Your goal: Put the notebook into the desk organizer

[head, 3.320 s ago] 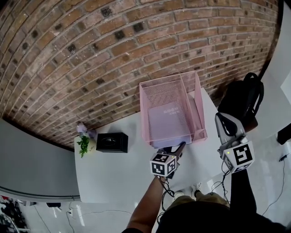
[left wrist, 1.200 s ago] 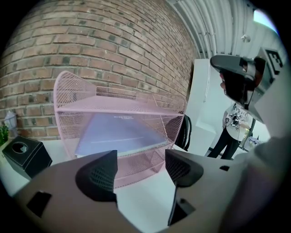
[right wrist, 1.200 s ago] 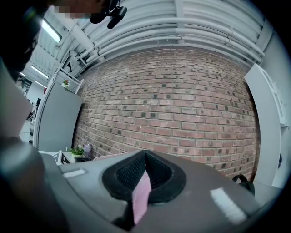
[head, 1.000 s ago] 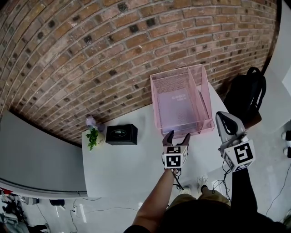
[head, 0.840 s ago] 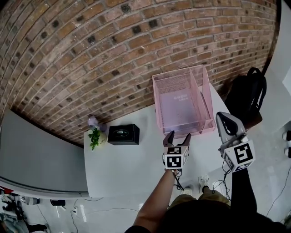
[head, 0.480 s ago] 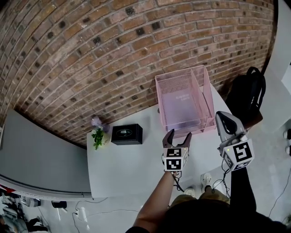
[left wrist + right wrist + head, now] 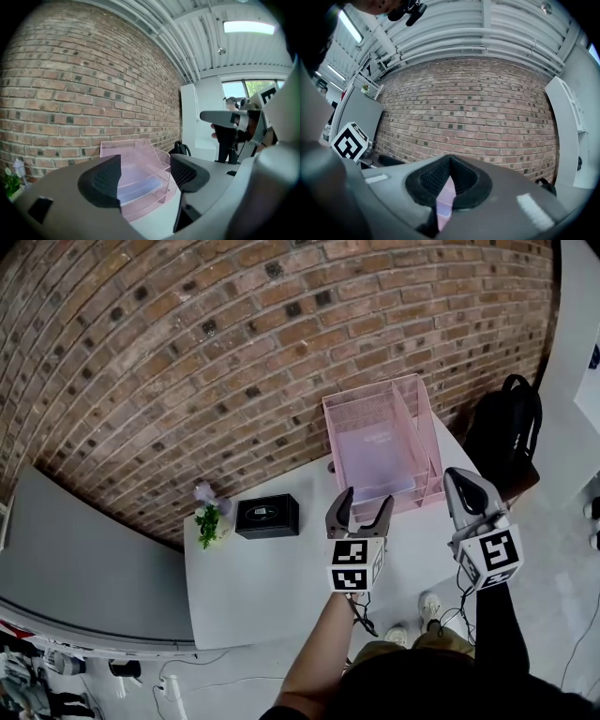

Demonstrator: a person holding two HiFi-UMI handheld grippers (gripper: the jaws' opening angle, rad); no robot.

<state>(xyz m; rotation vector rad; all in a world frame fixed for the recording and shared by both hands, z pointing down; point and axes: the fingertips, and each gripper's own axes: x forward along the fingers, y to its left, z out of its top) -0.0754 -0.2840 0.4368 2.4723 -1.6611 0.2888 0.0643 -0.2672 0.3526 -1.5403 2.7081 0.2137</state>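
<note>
Brick wall (image 7: pixel 187 352) behind, notebook (image 7: pixel 380 454) lies in organizer (image 7: pixel 362 407); left gripper (image 7: pixel 360 505) fingers apart, right gripper (image 7: pixel 460 479) fingers together.

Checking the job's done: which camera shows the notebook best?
Head view: the notebook lies flat inside the organizer, seen from above. Left gripper view shows it obliquely; right gripper view only a pink sliver.
</note>
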